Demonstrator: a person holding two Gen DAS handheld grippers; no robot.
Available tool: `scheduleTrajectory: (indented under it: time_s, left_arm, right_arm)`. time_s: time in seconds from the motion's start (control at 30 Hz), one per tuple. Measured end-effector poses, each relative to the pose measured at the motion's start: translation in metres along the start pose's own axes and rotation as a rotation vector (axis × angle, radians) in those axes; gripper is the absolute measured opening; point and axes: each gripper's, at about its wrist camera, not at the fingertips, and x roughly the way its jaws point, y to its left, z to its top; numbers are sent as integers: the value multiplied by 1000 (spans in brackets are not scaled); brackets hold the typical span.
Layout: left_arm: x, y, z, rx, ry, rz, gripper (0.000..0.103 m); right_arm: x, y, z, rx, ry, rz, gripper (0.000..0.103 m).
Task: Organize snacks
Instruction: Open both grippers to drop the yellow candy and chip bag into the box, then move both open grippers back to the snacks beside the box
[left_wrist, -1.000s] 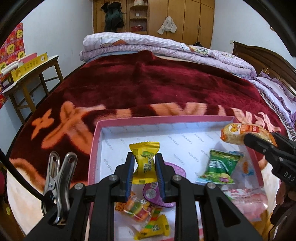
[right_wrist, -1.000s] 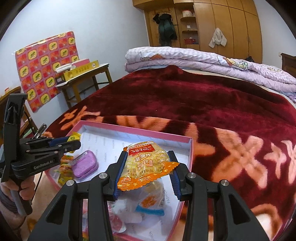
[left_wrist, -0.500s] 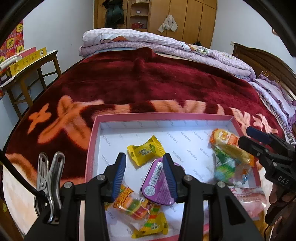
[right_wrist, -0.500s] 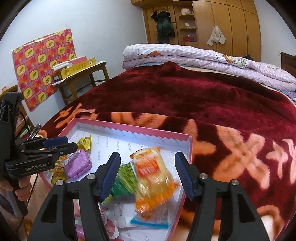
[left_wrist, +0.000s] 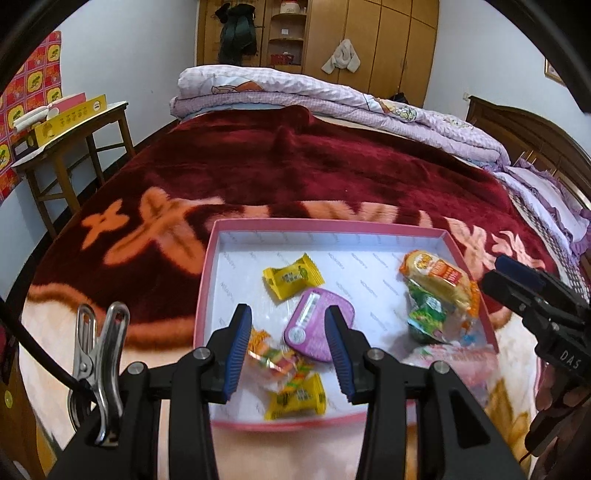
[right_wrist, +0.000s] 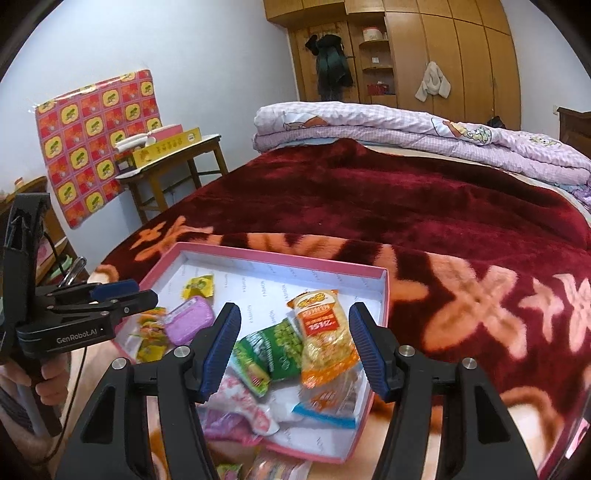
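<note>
We hold both the left gripper (left_wrist: 288, 345) and right gripper (right_wrist: 293, 349) spread, gripping nothing, above the pink box (left_wrist: 332, 226); most snacks (right_wrist: 321, 336) lie inside it, a few packets (right_wrist: 273, 469) remain just outside its near edge.

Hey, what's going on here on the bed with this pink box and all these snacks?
A person holding a gripper in each hand is sorting snacks into a pink box on the red blanket. Both the left gripper and the right gripper are open and hold nothing. A yellow candy and a purple case lie in the box on the left side; an orange snack packet rests on a green packet on the right.
</note>
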Motion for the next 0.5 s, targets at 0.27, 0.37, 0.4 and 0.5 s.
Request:
scheduleTrajectory:
  time_s: [0.27,0.37,0.4,0.5]
  left_arm:
    - [-24,-6,-13,8,-5,-4,43]
    - [-31,-10,-19,10,-1,-10,43]
    - [-33,-11,-22,11,0,-10,43]
    - [-39,-14,-27,12,1,-15,43]
  right_arm:
    - [-21,9,-9,12,-9,13,62]
    - [-28,11,-12,16,-13,18,62]
    - [-31,13,-14,16,-14,18,62]
    - [-38,15,-17,20,-17,20,62]
